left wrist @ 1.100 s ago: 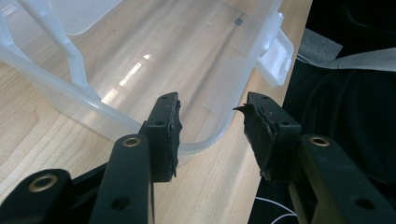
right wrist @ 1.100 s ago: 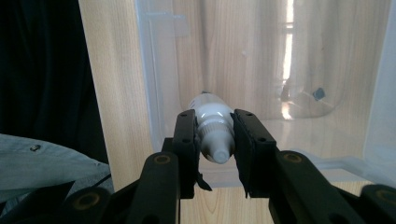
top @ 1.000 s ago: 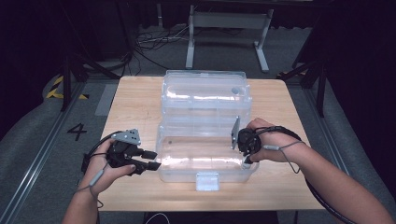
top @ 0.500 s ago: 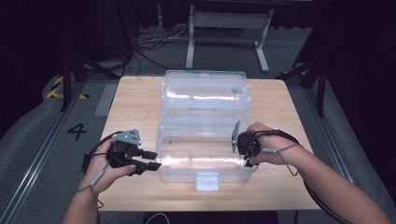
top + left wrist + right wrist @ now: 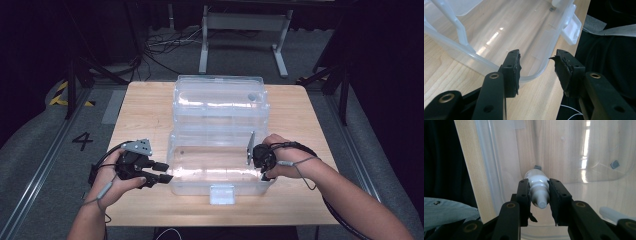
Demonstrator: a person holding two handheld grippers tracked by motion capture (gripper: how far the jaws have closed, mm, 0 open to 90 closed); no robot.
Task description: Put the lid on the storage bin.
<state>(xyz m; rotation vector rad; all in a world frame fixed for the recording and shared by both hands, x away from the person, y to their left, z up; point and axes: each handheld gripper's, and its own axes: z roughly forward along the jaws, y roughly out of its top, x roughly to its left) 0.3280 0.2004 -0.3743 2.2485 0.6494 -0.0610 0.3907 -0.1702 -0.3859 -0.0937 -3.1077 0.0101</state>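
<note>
A clear plastic box [image 5: 220,186] stands open at the middle of the wooden table, its lid [image 5: 220,97] laid back on the far side. My right gripper [image 5: 261,160] is at the box's right end, shut on a small white bottle [image 5: 536,176] whose nozzle points back toward the camera, just above the box floor. My left gripper [image 5: 167,177] is at the box's near-left corner. In the left gripper view it [image 5: 537,60] stands open, with the rounded corner rim [image 5: 536,75] in the gap between the jaws.
The box's white latch [image 5: 222,194] hangs off its front wall near the table's front edge [image 5: 220,220]. Small grey bits [image 5: 614,164] lie on the box floor. A person's dark-clothed lap is below the table edge in the left gripper view.
The right gripper has crept slightly toward the near side with the bottle. The left gripper has stayed where it was.
</note>
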